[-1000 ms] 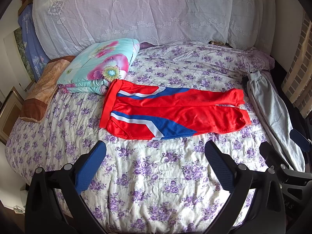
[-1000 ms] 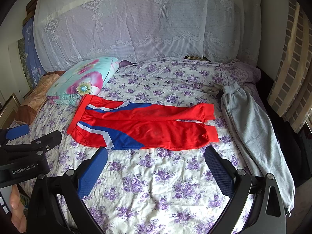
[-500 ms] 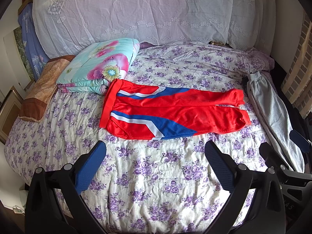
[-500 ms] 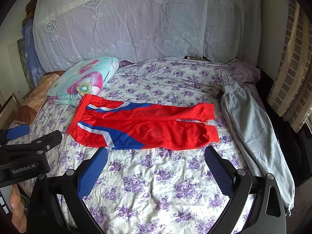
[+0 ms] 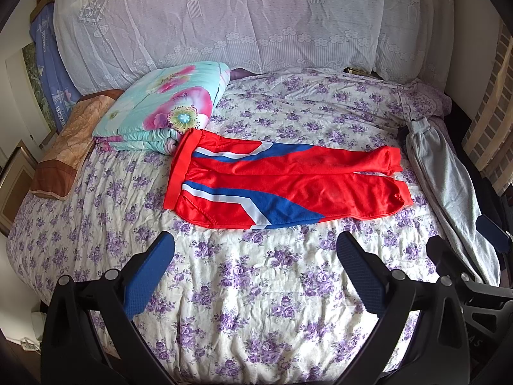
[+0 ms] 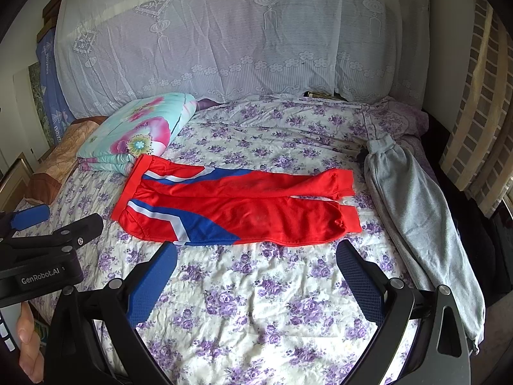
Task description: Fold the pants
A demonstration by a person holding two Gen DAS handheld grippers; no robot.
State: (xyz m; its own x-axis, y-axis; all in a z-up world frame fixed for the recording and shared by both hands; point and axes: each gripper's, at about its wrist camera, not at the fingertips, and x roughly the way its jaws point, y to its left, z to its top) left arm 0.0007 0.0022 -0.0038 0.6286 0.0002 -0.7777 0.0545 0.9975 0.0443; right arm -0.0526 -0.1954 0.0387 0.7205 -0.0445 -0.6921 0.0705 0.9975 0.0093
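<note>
Red pants (image 5: 288,186) with blue and white stripes lie flat across the bed, waistband to the left, legs to the right; they also show in the right wrist view (image 6: 243,208). My left gripper (image 5: 256,256) is open and empty, hovering over the sheet in front of the pants. My right gripper (image 6: 256,260) is open and empty, also in front of the pants. The left gripper's body shows at the left of the right wrist view (image 6: 48,250).
Grey sweatpants (image 5: 449,192) lie along the bed's right edge, also in the right wrist view (image 6: 416,224). A folded floral quilt (image 5: 163,109) sits next to the waistband. A brown pillow (image 5: 67,147) lies at far left. A lace-covered headboard (image 5: 240,19) stands behind.
</note>
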